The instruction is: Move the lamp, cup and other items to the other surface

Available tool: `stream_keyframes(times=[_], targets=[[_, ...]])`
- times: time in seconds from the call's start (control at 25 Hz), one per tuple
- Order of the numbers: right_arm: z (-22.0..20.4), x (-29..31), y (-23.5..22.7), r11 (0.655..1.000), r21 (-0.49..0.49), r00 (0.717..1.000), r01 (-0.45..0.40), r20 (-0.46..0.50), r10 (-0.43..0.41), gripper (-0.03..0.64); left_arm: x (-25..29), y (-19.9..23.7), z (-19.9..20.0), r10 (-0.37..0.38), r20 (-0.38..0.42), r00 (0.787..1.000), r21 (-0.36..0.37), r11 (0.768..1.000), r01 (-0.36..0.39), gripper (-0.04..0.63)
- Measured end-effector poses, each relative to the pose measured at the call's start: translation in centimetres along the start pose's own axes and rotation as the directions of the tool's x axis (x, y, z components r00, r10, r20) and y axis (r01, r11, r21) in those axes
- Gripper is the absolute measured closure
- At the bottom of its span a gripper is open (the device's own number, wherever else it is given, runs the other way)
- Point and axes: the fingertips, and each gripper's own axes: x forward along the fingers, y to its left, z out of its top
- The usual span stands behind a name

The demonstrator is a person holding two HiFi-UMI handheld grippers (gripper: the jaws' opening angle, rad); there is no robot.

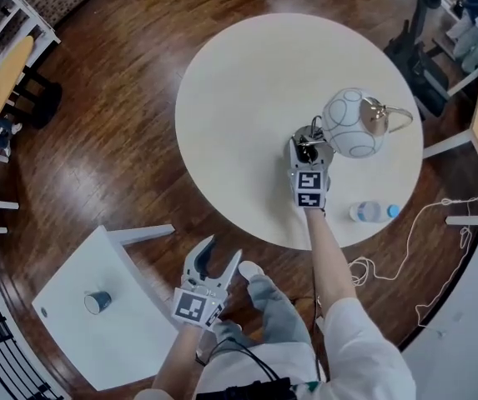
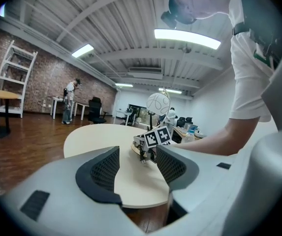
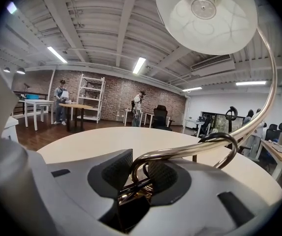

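The right tongs (image 3: pixel 140 168) are closed on the lamp (image 1: pixel 351 123), pinching its chrome stem (image 3: pixel 195 149) low down, where the wire bends into loops. The white shade (image 3: pixel 204 14) hangs high above and beyond the grip. The lamp is over the near-right part of the round tabletop (image 1: pixel 239 98); whether its foot rests there I cannot tell. The left tongs (image 1: pixel 220 257) are open and empty, held over the floor between the two tables.

A cup (image 1: pixel 97 301) stands on the small tabletop (image 1: pixel 113 340) at lower left, and a bottle (image 1: pixel 372 212) lies on the round one near its edge, so the lamp probably goes to the small tabletop.

The grip is narrow and far below a top-heavy shade, so the lamp will likely want to swing or twist on the wire. Carry it upright and slowly, keeping the squeeze firm. Set the foot down flat, well apart from the cup, and release only once it stands by itself.
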Motion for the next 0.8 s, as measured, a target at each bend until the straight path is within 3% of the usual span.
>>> stream_keyframes(times=[0.08,0.24,0.44,0.6,0.68,0.76,0.8], targets=[[-0.8,0.8,0.0,1.0,0.004,1.0,0.003,-0.018,-0.003,0.488,-0.1,0.6,-1.2,0.01,-0.007,1.0,0.027,1.0,-0.009,0.382],[-1.7,1.8,0.4,1.0,-0.025,0.999,0.008,-0.041,-0.009,0.491,0.3,0.4,-0.4,0.023,-0.026,0.999,-0.052,0.998,-0.024,0.382],[-3.0,2.7,1.4,0.998,-0.067,0.996,0.001,-0.084,-0.007,0.494,-0.5,2.2,-2.7,0.052,-0.02,0.998,0.033,0.998,-0.052,0.382],[-3.4,2.9,0.8,0.998,-0.061,0.996,0.0,-0.09,-0.006,0.481,-0.5,2.2,-1.3,0.066,-0.028,0.997,-0.054,0.996,-0.067,0.382],[-4.0,2.5,0.7,1.0,-0.009,0.995,0.0,-0.102,-0.001,0.427,-1.3,2.8,-1.2,0.078,-0.013,0.997,-0.061,0.995,-0.079,0.382],[-5.0,1.4,0.7,0.998,0.067,0.994,0.002,-0.106,0.005,0.291,-2.3,3.2,-1.3,0.083,0.008,0.997,-0.039,0.996,-0.083,0.382],[-5.3,0.6,0.5,0.995,0.099,0.995,0.013,-0.104,-0.003,0.256,-2.7,3.1,-0.9,0.081,0.016,0.997,-0.04,0.996,-0.081,0.382]])
